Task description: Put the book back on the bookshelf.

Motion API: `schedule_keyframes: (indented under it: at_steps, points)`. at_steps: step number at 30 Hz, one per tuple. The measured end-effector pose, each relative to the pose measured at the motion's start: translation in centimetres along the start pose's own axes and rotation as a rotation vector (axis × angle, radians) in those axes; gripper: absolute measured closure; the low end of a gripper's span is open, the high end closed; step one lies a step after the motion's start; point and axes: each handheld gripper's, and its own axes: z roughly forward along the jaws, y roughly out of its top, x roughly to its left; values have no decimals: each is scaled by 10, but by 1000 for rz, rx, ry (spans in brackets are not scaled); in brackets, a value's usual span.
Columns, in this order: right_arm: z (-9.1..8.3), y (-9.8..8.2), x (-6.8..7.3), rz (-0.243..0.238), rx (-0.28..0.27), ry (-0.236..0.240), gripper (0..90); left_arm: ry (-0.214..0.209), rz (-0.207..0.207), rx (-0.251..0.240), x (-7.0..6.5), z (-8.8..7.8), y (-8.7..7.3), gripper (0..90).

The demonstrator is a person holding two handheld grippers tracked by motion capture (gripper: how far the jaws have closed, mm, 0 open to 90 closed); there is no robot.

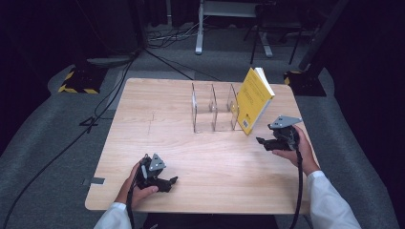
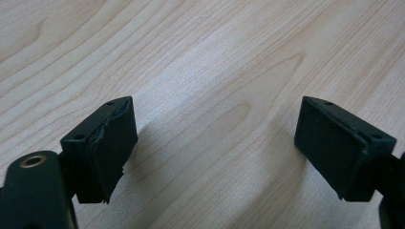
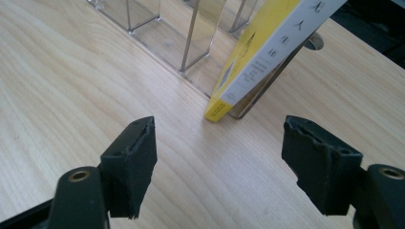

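Overhead, my right gripper (image 1: 261,141) sits just beside the yellow book (image 1: 253,100), which leans against the clear divider rack (image 1: 213,108) on the table (image 1: 143,143); my left gripper (image 1: 174,180) rests apart, near the front edge. Left gripper view: jaws spread, nothing between. Right gripper view: jaws released, empty, facing the book's (image 3: 258,52) lower corner (stiff, glossy cover, probably slippery), so I'd pinch across its spine edge.

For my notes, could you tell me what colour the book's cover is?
Yellow; the book shows best in the high view.
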Motion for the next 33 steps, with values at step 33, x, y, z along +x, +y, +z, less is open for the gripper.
schedule_keyframes:
  at_steps: [33]
  points:
    - [-34, -62, 42, -65, 2, 14, 288, 1, 0, 0, 0, 0, 0, 150]
